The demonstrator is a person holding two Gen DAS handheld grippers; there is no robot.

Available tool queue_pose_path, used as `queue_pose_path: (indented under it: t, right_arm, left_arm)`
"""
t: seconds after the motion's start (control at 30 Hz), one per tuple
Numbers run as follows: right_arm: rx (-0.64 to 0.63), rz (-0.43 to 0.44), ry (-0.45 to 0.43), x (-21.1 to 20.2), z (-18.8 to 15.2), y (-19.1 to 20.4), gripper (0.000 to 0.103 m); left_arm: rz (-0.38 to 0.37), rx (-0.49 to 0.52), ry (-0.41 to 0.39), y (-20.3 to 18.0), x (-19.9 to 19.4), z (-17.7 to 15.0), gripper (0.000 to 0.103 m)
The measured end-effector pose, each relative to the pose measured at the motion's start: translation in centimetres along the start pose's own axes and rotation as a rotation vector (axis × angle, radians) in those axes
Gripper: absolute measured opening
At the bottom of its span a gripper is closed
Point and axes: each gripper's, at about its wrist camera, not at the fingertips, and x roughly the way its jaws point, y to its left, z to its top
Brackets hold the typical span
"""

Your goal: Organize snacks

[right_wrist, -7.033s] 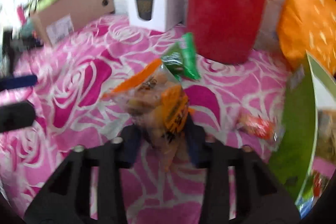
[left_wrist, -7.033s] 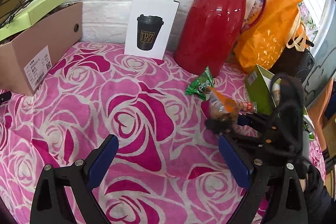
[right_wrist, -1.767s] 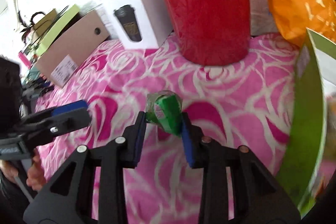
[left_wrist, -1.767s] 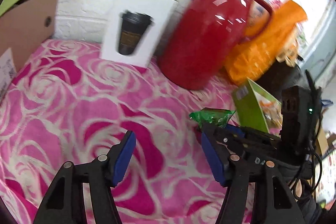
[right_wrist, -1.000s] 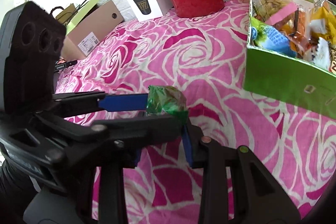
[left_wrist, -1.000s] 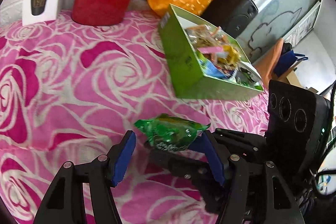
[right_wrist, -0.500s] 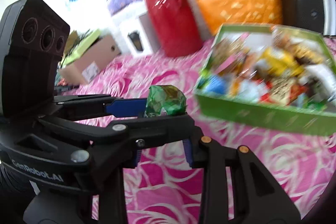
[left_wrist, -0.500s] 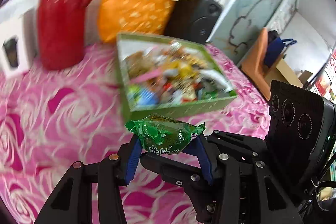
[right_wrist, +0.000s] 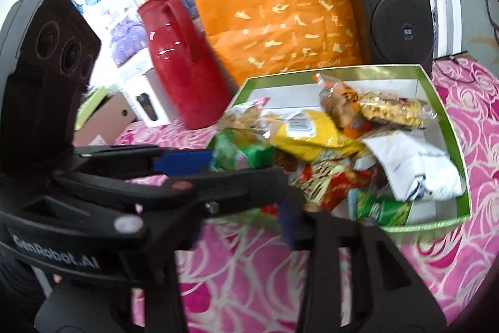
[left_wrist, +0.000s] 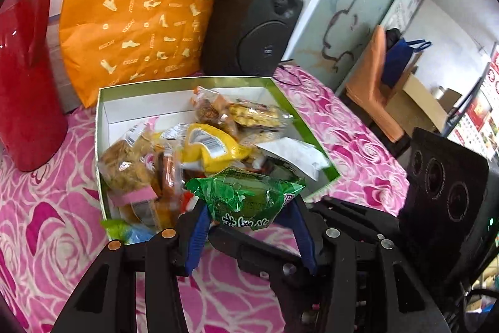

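Left gripper (left_wrist: 248, 227) is clamping the green snack packet (left_wrist: 246, 197) over the green box (left_wrist: 304, 127) — right gripper (right_wrist: 249, 205) is crossing beneath, its grip state indiscernible.

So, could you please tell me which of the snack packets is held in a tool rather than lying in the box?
The green packet, pinched in the left tool; the others lie in the green box.
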Motion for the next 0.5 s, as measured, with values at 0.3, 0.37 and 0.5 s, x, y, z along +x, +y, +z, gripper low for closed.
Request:
queue_pose_path:
  t: [0.3, 0.37, 0.5]
  right_arm:
    - [-0.089, -0.099, -0.009, 0.1, -1.2, -0.1, 0.098]
    - [-0.074, -0.102, 0.01, 0.0, -1.2, 0.0, 0.098]
    - [-0.044, -0.115, 0.032, -1.4, -1.0, 0.3, 0.098]
  left_arm:
    - [0.31, -0.071, -0.156, 2.2, -2.5, -0.9, 0.103]
    - [0.331, -0.077, -0.165, 2.2, -3.1, -1.1, 0.103]
    - [0.361, -0.062, -0.194, 1.2, -4.9, -2.0, 0.103]
